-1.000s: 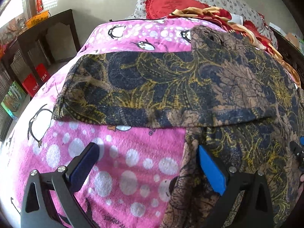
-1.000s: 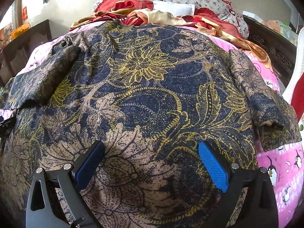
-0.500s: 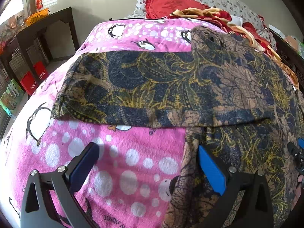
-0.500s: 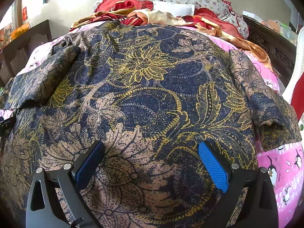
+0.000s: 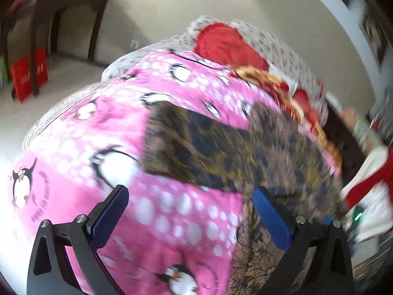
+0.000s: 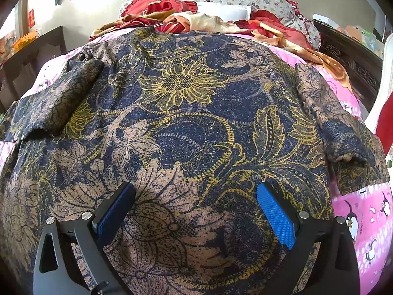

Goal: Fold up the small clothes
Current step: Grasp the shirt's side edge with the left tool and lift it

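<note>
Step in hand: the shirt (image 6: 186, 113) is laid out flat on the pink blanket (image 5: 172, 216) with both sleeves spread; no fold is seen yet, so the task is judged to be at its start.

Left sleeve: it is spread out sideways over the blanket in the left wrist view (image 5: 196, 145), which is heavily blurred; its cuff end lies toward the bed's left edge.

Left gripper (image 5: 189, 211): the jaws are spread wide and nothing is gripped between them. It is held above the blanket just beside the shirt's left side seam, with the sleeve ahead of it.

Shirt body: it is seen lying flat and mostly smooth in the right wrist view, collar end toward the heap of red and orange cloth (image 6: 186, 22) at the head of the bed.

Right gripper (image 6: 195, 209): the jaws are likewise spread wide and empty. It is held over the lower middle of the shirt; whether the pads touch the fabric cannot be told.

Right sleeve (image 6: 331, 127): it is angled down the shirt's right side, its cuff slightly rolled near the blanket.

Next move, as judged: a sleeve or side edge would need to be pinched and carried inward over the body, the thin cloth being caught without the blanket beneath.

Containers: an orange basket (image 6: 24, 40) is seen on the dark table (image 6: 49, 49) at left; its contents cannot be made out. Red bags (image 5: 29, 76) stand on the floor, their contents hidden.
</note>
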`<state>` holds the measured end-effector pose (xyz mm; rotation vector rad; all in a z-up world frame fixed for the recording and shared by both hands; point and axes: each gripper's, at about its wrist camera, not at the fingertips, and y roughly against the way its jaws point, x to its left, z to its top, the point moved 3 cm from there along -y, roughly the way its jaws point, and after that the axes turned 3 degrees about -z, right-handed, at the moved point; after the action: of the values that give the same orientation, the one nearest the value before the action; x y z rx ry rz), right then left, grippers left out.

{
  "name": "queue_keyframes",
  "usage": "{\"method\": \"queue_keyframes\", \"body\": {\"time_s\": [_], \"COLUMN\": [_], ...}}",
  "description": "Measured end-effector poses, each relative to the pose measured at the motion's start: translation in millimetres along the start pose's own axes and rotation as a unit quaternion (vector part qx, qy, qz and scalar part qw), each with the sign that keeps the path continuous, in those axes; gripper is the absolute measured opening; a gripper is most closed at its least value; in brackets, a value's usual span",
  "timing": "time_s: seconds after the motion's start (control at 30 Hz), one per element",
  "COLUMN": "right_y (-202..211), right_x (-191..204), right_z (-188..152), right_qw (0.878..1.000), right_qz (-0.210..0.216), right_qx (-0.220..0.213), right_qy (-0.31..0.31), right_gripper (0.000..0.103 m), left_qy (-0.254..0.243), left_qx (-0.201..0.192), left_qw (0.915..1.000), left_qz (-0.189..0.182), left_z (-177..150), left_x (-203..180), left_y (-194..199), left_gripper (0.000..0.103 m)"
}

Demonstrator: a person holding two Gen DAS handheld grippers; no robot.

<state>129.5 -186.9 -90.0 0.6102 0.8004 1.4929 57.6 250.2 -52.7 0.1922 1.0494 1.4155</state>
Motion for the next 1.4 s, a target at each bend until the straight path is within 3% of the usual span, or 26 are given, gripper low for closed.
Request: {"method": "queue_keyframes", "body": {"time_s": [0.1, 0.3, 0.53, 0.77, 0.93, 1.0, 1.07, 1.1, 1.2, 1.23, 1.27, 1.4], "right_y": [-1, -2, -2, -2, -3, -3, -3, -3, -3, -4, -4, -5], "right_x": [-1, 0, 0, -1, -1, -1, -1, -1, -1, -1, 0, 0], "right_z": [0, 1, 1, 1, 1, 1, 1, 1, 1, 1, 1, 1], "right_qw": [1.000, 1.000, 1.000, 1.000, 1.000, 1.000, 1.000, 1.000, 1.000, 1.000, 1.000, 1.000], "right_qz": [0.000, -0.001, -0.001, -0.001, -0.001, -0.001, -0.001, -0.001, 0.000, 0.000, 0.000, 0.000], "right_qx": [0.001, 0.001, 0.001, 0.002, 0.002, 0.002, 0.002, 0.002, 0.003, 0.004, 0.004, 0.004], "right_qy": [-0.001, 0.000, 0.000, 0.000, 0.000, 0.001, 0.001, 0.000, -0.001, -0.001, -0.001, -0.001], "right_gripper": [0.098, 0.098, 0.098, 0.098, 0.098, 0.098, 0.098, 0.098, 0.098, 0.098, 0.098, 0.098], "left_qy": [0.067, 0.132, 0.152, 0.190, 0.178, 0.194, 0.215, 0.223, 0.208, 0.203, 0.198, 0.166], "left_qx": [0.012, 0.064, 0.065, 0.103, 0.116, 0.108, 0.102, 0.105, 0.118, 0.122, 0.125, 0.113], "left_qw": [0.9966, 0.9838, 0.9795, 0.9543, 0.9537, 0.9525, 0.9501, 0.9484, 0.9501, 0.9495, 0.9505, 0.9664], "left_qz": [-0.047, -0.103, -0.115, -0.206, -0.213, -0.208, -0.202, -0.199, -0.200, -0.205, -0.205, -0.160], "left_z": [22, 50, 75, 71, 70, 74, 77, 77, 75, 73, 71, 71], "left_x": [24, 36, 55, 48, 42, 49, 56, 58, 50, 46, 43, 37], "left_y": [-8, -48, -77, -73, -77, -79, -82, -84, -88, -89, -90, -89], "left_gripper": [0.102, 0.099, 0.099, 0.094, 0.093, 0.087, 0.068, 0.065, 0.053, 0.043, 0.032, 0.013]}}
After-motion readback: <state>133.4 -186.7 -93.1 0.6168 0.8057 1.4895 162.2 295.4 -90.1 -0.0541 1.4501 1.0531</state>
